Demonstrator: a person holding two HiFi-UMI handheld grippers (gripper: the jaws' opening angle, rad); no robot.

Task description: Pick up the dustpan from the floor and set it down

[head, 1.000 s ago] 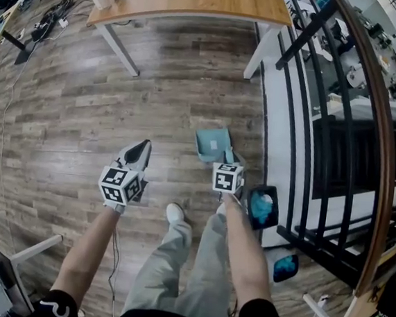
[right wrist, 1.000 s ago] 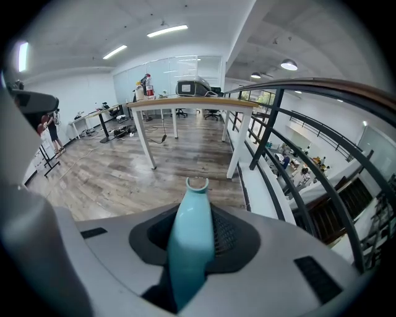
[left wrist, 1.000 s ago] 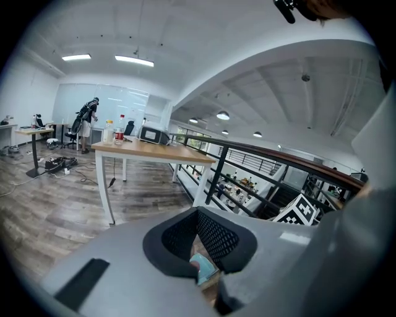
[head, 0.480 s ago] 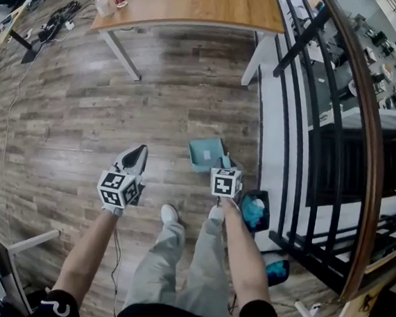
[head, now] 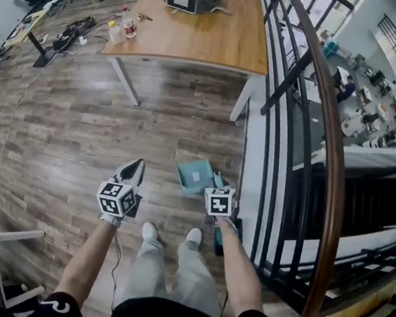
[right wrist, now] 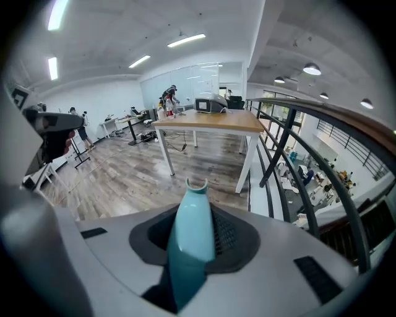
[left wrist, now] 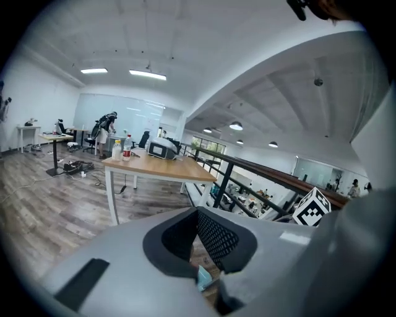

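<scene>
Right gripper (right wrist: 192, 230): jaws clamped on the handle of the teal dustpan (head: 195, 175), held above the wooden floor (head: 75, 128), ahead of the person's shoes (head: 150, 231), beside the railing (head: 293, 128). Left gripper (head: 135, 167): jaws pressed together.

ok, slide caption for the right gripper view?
Right gripper shut on the teal dustpan handle, table and railing beyond.

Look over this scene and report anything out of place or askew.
Little stands out. The teal plastic dustpan hangs tilted above the wood-plank floor, its handle clamped in the right gripper's jaws. A tangle of black cables sprawls loose on the floor, upper left.
</scene>
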